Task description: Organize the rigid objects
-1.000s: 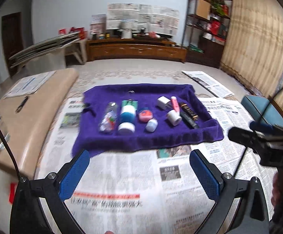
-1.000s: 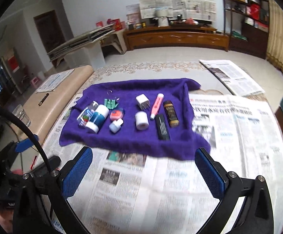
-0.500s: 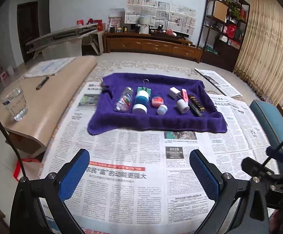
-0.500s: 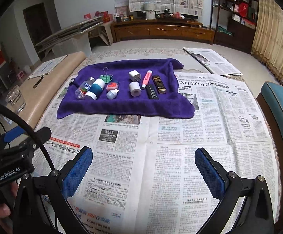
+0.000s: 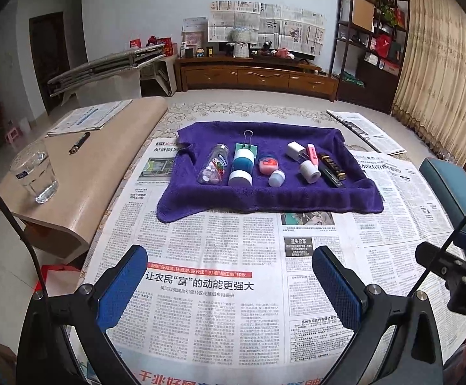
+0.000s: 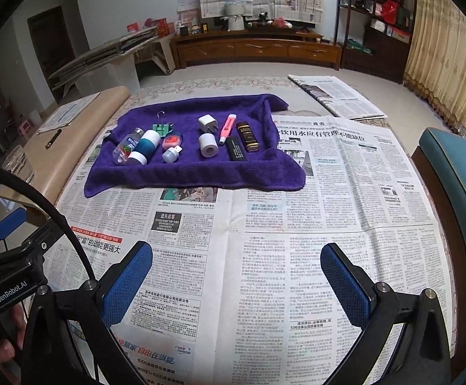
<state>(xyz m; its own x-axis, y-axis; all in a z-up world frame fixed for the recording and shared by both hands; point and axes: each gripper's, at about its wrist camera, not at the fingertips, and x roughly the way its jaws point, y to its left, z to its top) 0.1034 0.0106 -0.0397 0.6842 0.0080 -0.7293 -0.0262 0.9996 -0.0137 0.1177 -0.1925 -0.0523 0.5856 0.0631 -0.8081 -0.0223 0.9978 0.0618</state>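
Observation:
A purple towel lies on newspaper and holds several small items in a row: a clear bottle, a blue and white bottle, a green binder clip, a pink tin, a white charger, a white roll, a pink highlighter and dark boxes. My left gripper is open and empty, well short of the towel. My right gripper is open and empty, also well back.
Newspapers cover the table. A beige bench at left holds a glass of water, a pen and papers. A teal chair stands at right. A wooden cabinet and shelves stand behind.
Both grippers have pulled back and up from the towel, so it looks smaller and farther. Both stay open and empty. The items have not moved.

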